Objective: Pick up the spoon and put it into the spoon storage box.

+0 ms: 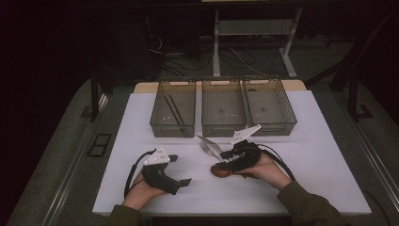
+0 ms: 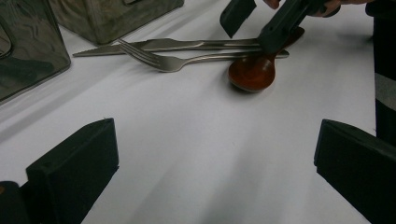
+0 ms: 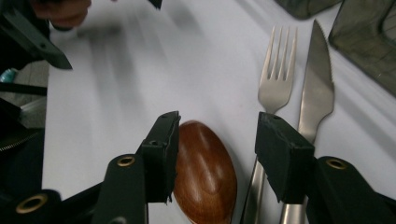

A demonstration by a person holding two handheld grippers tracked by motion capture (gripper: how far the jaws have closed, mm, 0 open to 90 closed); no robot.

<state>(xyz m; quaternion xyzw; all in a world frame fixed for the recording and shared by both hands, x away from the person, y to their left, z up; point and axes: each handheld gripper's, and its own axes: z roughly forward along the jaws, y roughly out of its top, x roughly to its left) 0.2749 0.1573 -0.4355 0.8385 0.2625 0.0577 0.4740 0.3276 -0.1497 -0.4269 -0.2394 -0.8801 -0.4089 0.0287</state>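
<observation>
Work in hand: sorting cutlery from the white tabletop (image 1: 141, 122) into three mesh bins (image 1: 222, 107) along its far edge.
Done so far: left bin (image 1: 172, 107) holds what I read as a pair of dark sticks; the middle and right bins look empty.
Left to do: wooden spoon (image 3: 204, 173), fork (image 3: 275, 79) and knife (image 3: 317, 84) lie side by side near the tabletop's middle, just short of the bins.
Right gripper (image 3: 215, 156): jaws half-closed, straddling the spoon bowl, pads not yet pressing; nothing grasped.
Left gripper (image 2: 215, 163): released, jaws wide, parked near the front edge.
Judgement: early stage; I take the spoon pick as next.
</observation>
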